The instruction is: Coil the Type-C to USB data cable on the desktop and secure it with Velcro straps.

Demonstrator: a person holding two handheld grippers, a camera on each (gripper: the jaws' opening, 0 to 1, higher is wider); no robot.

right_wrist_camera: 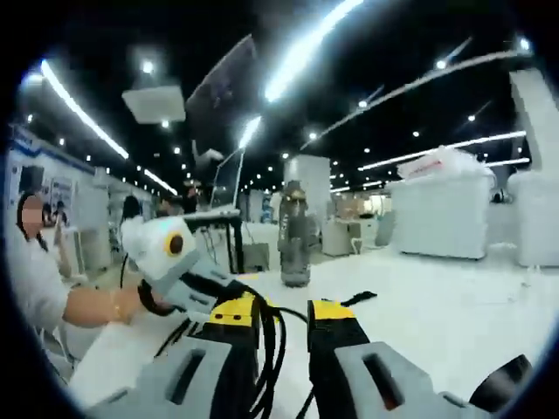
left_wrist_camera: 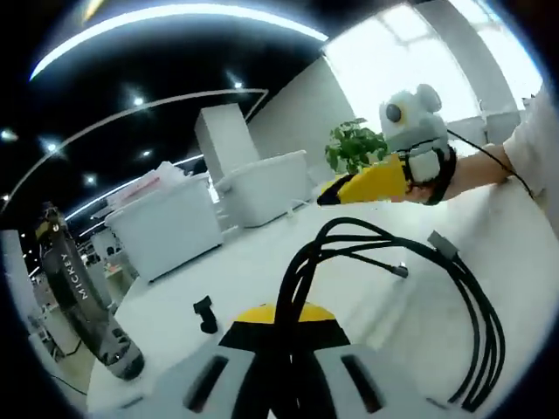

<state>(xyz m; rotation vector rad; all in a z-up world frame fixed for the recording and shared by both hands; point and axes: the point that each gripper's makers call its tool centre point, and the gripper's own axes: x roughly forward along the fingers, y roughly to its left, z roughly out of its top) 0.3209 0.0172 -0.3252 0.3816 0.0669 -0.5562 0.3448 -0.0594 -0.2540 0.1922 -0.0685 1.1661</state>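
Note:
My left gripper [left_wrist_camera: 281,319] is shut on a bundle of black data cable [left_wrist_camera: 476,349]. The bundle rises between its yellow-tipped jaws and loops out to the right over the white desktop [left_wrist_camera: 262,262]. Two plug ends [left_wrist_camera: 444,244] stick out of the loops. A hand holds my right gripper [left_wrist_camera: 327,196] just beyond the coil, above the desk. In the right gripper view that gripper [right_wrist_camera: 284,314] stands open, and strands of cable [right_wrist_camera: 272,349] run down beside its left jaw. The left gripper [right_wrist_camera: 196,279] comes in from the left. A small black Velcro strap [left_wrist_camera: 205,314] [right_wrist_camera: 358,298] lies on the desk.
A dark bottle [left_wrist_camera: 87,297] [right_wrist_camera: 295,236] stands near the desk's edge. White storage bins [left_wrist_camera: 166,227] [right_wrist_camera: 441,218] sit at the back, with a green plant [left_wrist_camera: 354,144] behind them. A person's sleeve [left_wrist_camera: 537,148] shows at the right.

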